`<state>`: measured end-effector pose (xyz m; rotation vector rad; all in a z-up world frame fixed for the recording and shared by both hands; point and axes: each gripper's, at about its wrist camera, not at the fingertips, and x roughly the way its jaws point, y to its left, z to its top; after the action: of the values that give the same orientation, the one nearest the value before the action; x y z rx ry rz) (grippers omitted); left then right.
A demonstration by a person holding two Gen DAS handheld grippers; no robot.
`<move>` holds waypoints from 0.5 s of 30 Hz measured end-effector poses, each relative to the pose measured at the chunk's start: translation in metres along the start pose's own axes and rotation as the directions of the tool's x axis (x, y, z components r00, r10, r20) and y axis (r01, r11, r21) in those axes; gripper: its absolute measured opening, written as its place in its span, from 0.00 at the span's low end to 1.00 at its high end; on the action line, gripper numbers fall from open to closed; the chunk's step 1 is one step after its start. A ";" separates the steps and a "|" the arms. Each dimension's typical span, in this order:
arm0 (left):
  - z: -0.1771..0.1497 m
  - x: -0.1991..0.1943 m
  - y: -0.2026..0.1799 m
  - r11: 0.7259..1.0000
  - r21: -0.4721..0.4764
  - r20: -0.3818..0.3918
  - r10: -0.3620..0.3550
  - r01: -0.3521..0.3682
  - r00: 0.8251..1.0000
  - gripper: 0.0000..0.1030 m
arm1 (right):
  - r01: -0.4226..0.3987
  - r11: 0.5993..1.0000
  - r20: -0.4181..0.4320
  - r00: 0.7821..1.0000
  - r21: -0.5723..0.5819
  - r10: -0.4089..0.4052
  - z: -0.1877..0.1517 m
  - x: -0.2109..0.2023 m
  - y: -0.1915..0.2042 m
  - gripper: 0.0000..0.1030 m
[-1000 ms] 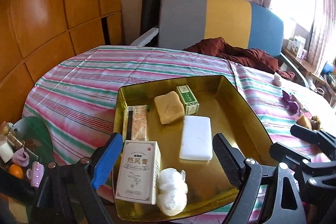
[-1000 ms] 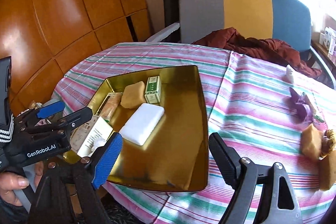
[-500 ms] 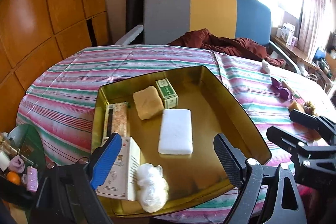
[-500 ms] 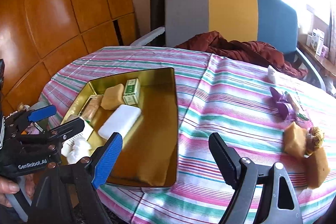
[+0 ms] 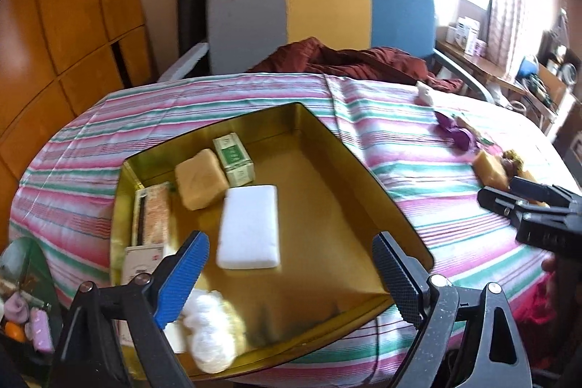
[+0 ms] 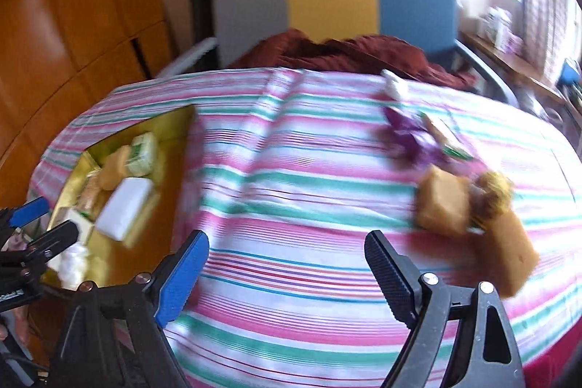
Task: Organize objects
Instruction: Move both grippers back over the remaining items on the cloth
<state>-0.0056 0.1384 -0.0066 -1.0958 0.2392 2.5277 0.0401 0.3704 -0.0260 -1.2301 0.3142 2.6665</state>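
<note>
Jaws of both grippers gape empty, having just widened; blurred sponges (image 6: 442,204), probably, lie beyond the right.

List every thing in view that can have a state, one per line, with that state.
gold tray: lidless, partly filled, on the striped cloth
white block: lying flat in the tray
green box: closed, in the tray
tan sponge: loose on the cloth, outside the tray
left gripper: open, empty, jaws just opening
right gripper: open, empty, jaws just opening
</note>
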 end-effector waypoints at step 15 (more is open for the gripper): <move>0.023 0.015 -0.062 0.982 0.149 -0.019 -0.113 0.115 0.993 0.89 | 0.222 0.901 -0.180 0.970 0.373 -0.164 0.011 -0.009 -0.195 0.87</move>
<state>-0.0051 0.2055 -0.0022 -1.0337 0.3531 2.3620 0.0877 0.5597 -0.0342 -1.2481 0.6726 2.2085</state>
